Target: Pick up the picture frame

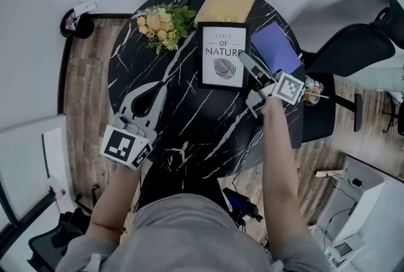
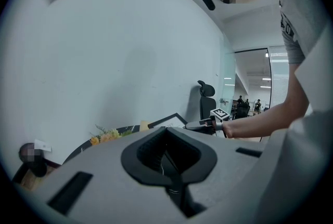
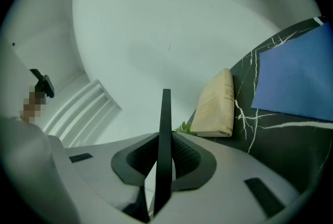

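Right gripper [image 1: 247,64]: clamped on the picture frame's [image 1: 223,55] right edge.
Picture frame: near the table's [image 1: 189,132] far edge.
Left gripper [image 1: 163,89]: jaws together, empty.

The only wording that can be read is on the print in the picture frame [image 1: 223,55], whose right edge stands between the jaws of the right gripper [image 1: 247,64]: "LOVE OF NATURE", in three lines above a drawn leaf. The cubes behind the right gripper and the left gripper [image 1: 161,89] bear black-and-white square code markers, patterns rather than letters. Ahead and right of the right gripper's jaws, the tan book [image 3: 216,106] carries faint cover print too small to read.
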Motion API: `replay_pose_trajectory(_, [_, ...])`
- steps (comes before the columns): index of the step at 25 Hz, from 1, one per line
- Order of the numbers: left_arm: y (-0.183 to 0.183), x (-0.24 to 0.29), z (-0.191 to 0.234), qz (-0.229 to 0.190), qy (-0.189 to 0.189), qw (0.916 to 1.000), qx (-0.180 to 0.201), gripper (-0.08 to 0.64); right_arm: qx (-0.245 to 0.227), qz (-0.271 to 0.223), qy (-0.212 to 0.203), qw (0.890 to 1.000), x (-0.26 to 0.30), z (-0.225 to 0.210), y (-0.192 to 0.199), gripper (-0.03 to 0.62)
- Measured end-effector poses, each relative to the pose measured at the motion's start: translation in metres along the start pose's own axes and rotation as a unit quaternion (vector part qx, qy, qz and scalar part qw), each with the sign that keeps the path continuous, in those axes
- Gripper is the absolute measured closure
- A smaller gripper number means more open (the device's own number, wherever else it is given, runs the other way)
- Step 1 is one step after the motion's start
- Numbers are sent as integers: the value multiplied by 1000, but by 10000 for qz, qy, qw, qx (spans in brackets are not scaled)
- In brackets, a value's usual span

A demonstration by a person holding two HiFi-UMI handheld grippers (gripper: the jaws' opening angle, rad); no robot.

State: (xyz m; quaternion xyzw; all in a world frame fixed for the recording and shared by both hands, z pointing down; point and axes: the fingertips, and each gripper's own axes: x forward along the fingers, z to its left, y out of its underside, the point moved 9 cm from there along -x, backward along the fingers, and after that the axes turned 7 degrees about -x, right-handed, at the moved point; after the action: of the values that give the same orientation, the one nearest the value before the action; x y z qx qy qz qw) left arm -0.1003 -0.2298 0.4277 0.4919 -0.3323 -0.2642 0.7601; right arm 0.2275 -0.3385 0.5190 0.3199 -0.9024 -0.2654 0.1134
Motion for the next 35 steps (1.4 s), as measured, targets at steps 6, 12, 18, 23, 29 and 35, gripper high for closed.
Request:
replay_pose_trajectory(6, [-6, -3, -7, -41, 41, 10000, 52, 553, -86, -221, -255, 9994, -7, 24, -7, 509])
replay_pose_trajectory(12, [-18, -8, -16, -142, 59, 9998, 119, 553, -276, -452, -614, 9967, -13, 58, -18, 509])
replay_pose_trajectory(18, [-33, -11, -24, -216, 127, 9990, 363, 554, -339, -670, -935, 9928, -21, 93, -28, 509])
replay_pose_trajectory(23, [-49, -17, -27, -406, 108, 9981, 448, 553, -496, -751, -1128, 9895, -31, 122, -33, 509])
replay_pose_trajectory(29, [-64, -30, -29, -543, 86, 9968, 575, 554, -745, -908, -1307, 9844, -42, 159, -40, 509])
replay_pose_trajectory(35, [-70, -42, -39, -652, 128, 9962, 565, 553, -1075, -967, -1447, 9788, -57, 196, -42, 509])
